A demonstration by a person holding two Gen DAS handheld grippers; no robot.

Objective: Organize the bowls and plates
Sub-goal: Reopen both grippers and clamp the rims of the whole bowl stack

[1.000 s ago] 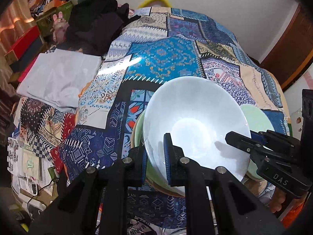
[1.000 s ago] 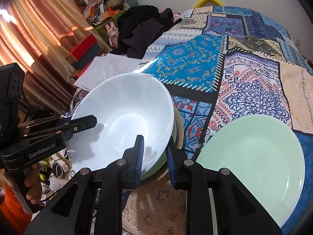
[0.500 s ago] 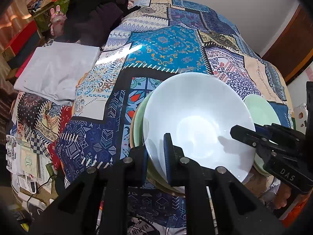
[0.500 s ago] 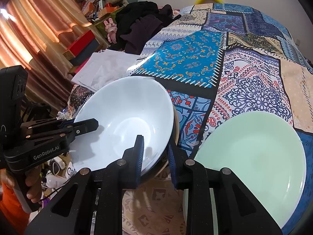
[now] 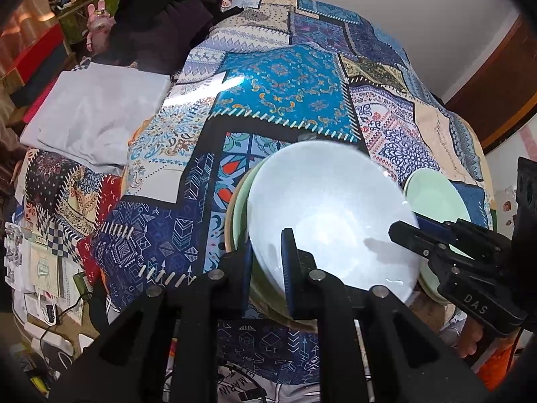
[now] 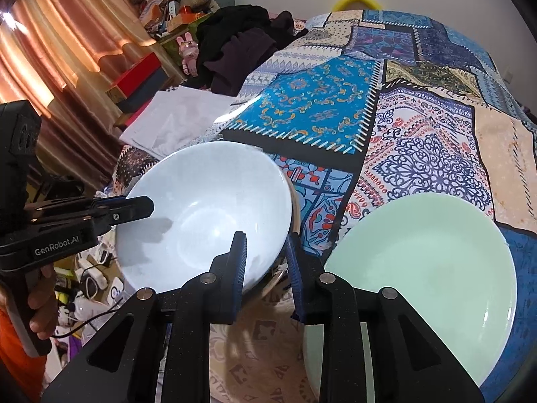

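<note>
A white bowl (image 5: 332, 215) sits nested on a stack of a pale green dish (image 5: 242, 201) and a tan one beneath, on the patchwork bedspread. My left gripper (image 5: 266, 258) is shut on the bowl's near rim. My right gripper (image 6: 266, 252) is shut on the bowl's (image 6: 204, 208) opposite rim; it shows in the left wrist view (image 5: 407, 235) at the bowl's right edge. A pale green plate (image 6: 423, 265) lies flat to the right of the stack.
Patchwork bedspread (image 5: 285, 84) covers the bed. A folded white cloth (image 5: 97, 110) and dark clothes (image 5: 161, 16) lie at far left. Boxes, curtains and floor clutter (image 6: 87, 282) sit beyond the bed's left edge.
The bowl has gone from tilted and lifted to lower and more level on the stack. Both grippers moved with it and keep their hold.
</note>
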